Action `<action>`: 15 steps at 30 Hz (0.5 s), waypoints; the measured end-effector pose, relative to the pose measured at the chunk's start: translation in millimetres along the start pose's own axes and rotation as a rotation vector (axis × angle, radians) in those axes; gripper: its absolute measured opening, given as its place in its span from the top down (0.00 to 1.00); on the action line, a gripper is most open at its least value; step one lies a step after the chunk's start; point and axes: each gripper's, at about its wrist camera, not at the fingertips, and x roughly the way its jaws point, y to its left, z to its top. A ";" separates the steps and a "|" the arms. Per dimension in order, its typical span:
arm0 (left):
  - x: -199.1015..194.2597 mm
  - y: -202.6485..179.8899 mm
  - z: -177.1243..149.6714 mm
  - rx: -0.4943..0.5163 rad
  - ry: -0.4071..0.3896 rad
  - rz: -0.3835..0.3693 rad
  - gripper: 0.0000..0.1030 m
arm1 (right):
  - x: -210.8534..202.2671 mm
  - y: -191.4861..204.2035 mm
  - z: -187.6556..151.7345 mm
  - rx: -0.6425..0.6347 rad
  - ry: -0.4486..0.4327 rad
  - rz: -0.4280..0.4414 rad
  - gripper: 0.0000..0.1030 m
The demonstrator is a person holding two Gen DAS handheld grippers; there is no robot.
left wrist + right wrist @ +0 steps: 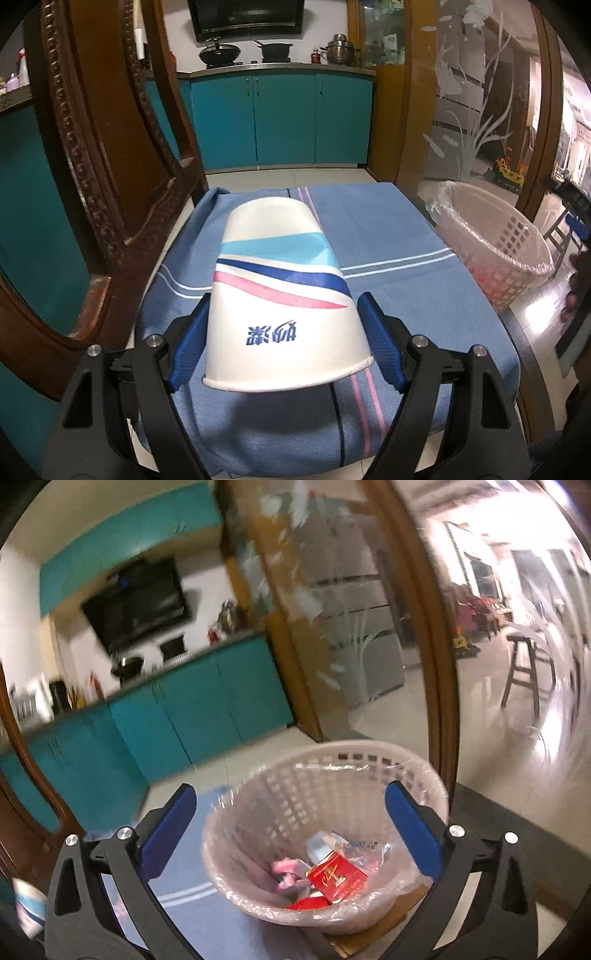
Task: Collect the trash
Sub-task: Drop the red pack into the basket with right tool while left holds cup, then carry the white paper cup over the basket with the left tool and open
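The left gripper (284,343) is clamped on a paper cup (282,299); its blue fingers (190,345) press on both sides of the cup near the rim. The cup is turned with its open rim toward the camera and its base pointing away, above the cloth. It is white, with light blue, dark blue and pink curved stripes and dark blue characters printed on the side.

The right gripper (288,834) has its jaws wide apart and nothing is between them. It is above a basket (258,853).

The basket is pale plastic with a grid of holes in the wall, lined with a thin clear bag (424,782). Inside lie a red box (338,877) with gold writing, something pink (284,871) and a crumpled clear wrapper (325,843). In the left wrist view the basket stands at the right edge of the table (517,325), just beside the cloth.

The table is covered by a blue cloth (399,280) with white, pink and dark stripes. A carved wooden chair (92,177) stands at its left side. Farther back there are teal cabinets (280,118) with pots (277,50) on the counter, a dark range hood (247,18) above them, and a frosted glass door (476,96) in a wooden frame on the right.
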 end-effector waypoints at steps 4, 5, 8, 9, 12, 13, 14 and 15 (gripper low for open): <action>5.5 -21.6 8.1 0.028 0.008 -0.067 0.24 | -12.6 -17.2 5.7 0.068 -0.044 -0.034 0.03; 5.6 -27.7 11.1 0.038 0.002 -0.076 0.24 | -12.7 -23.6 7.4 0.087 -0.050 -0.044 0.03; 11.7 -59.7 28.1 0.068 -0.007 -0.137 0.23 | -15.4 -36.0 7.4 0.137 -0.069 -0.073 0.03; 14.7 -72.4 34.8 0.078 -0.009 -0.159 0.23 | -16.6 -41.3 7.1 0.160 -0.070 -0.078 0.03; 28.5 -120.4 60.9 0.119 -0.015 -0.230 0.23 | -18.6 -48.6 6.0 0.200 -0.071 -0.089 0.03; 34.8 -140.5 72.7 0.127 -0.013 -0.269 0.23 | -18.8 -50.4 6.1 0.207 -0.071 -0.091 0.03; 40.4 -157.0 83.0 0.129 -0.013 -0.304 0.23 | -20.3 -52.1 6.6 0.214 -0.078 -0.095 0.03; 44.4 -168.6 89.6 0.130 -0.016 -0.322 0.22 | -21.9 -53.7 8.0 0.222 -0.084 -0.098 0.03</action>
